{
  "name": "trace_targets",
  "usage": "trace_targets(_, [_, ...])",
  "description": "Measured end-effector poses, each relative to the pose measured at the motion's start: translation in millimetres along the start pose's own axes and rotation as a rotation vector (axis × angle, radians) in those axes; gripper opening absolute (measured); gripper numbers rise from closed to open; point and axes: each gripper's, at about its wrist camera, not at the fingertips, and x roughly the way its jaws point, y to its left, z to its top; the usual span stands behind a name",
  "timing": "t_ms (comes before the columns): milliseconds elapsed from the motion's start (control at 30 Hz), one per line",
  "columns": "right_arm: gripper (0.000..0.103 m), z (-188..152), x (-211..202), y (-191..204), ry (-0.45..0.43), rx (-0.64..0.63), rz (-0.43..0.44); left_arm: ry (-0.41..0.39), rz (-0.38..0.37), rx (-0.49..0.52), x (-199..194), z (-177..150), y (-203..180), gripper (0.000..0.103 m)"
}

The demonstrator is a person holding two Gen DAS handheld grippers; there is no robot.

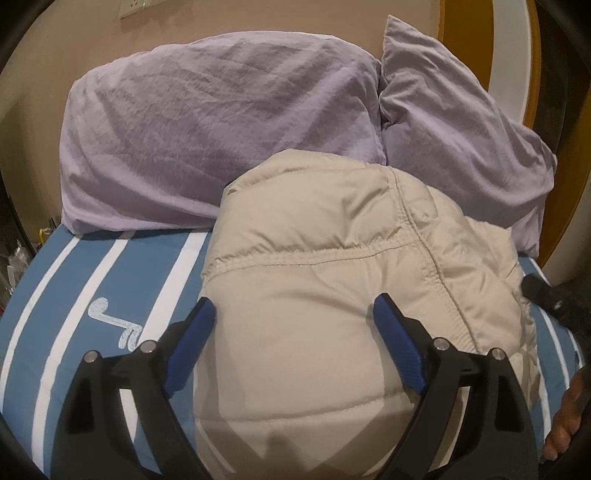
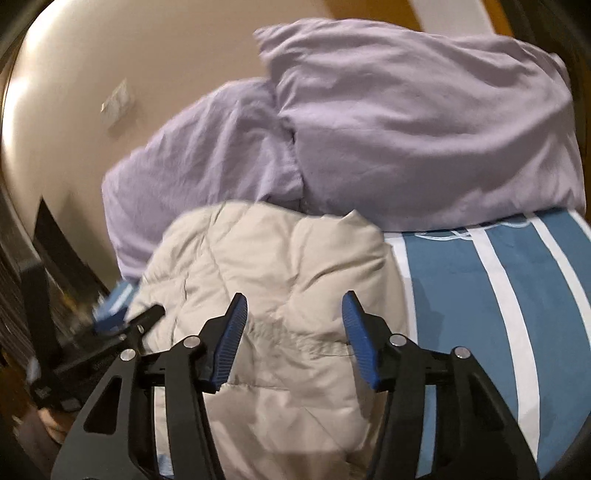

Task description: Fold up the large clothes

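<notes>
A beige puffer jacket [image 1: 332, 280] lies bundled and folded on the blue and white striped bed cover [image 1: 110, 280]; it also shows in the right wrist view [image 2: 273, 266]. My left gripper [image 1: 295, 314] is open, its blue pads spread wide above the jacket's near part and holding nothing. My right gripper [image 2: 293, 306] is open too, hovering over the jacket's near edge and empty. The tip of the right gripper [image 1: 550, 295] shows at the right edge of the left wrist view. The left gripper [image 2: 122, 317] appears blurred at the left of the right wrist view.
Two lilac pillows [image 1: 221, 129] [image 1: 461, 129] lean against the beige wall [image 1: 258, 18] behind the jacket, also in the right wrist view [image 2: 424, 129]. The striped cover [image 2: 498, 295] stretches right of the jacket. A wall socket [image 1: 135, 7] sits high up. A hand [image 1: 569, 421] shows at the right edge.
</notes>
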Motion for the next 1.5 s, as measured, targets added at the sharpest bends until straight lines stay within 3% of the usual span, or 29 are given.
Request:
trace_targets(100, [0.054, -8, 21, -2, 0.043, -0.028, -0.053, -0.005, -0.004, 0.005, 2, -1, 0, 0.089])
trace_targets(200, [0.054, -14, 30, -12, 0.064, -0.004, -0.047, -0.006, -0.014, 0.002, 4, -2, 1, 0.092])
trace_targets(400, [0.056, -17, 26, -8, 0.060, -0.024, -0.074, 0.009, -0.044, -0.053, 3, -4, 10, 0.097])
trace_targets(500, [0.066, -18, 16, -6, 0.054, -0.023, -0.093, 0.010, -0.056, -0.077, -7, -10, 14, 0.097])
trace_targets(567, [0.081, -22, 6, -4, 0.055, -0.019, -0.097, 0.006, -0.052, -0.076, -15, -13, 15, 0.097])
trace_targets(733, [0.097, -35, -22, 1, 0.069, -0.028, -0.119, -0.013, -0.015, -0.020, -48, -28, 11, 0.097])
trace_targets(833, [0.101, -47, -42, 5, 0.081, -0.032, -0.126, -0.008, -0.005, 0.017, -69, -44, 10, 0.099])
trace_targets(1100, [0.102, -91, -96, 27, 0.118, -0.092, -0.105, 0.045, -0.006, 0.028, -120, -94, 17, 0.101])
trace_targets(1233, [0.102, -105, -108, 38, 0.167, -0.121, -0.124, 0.076, -0.044, -0.009, -137, -113, 20, 0.101])
trace_targets(1500, [0.102, -116, -123, 54, 0.215, -0.120, -0.095, 0.118, -0.083, 0.025, -154, -133, 7, 0.101])
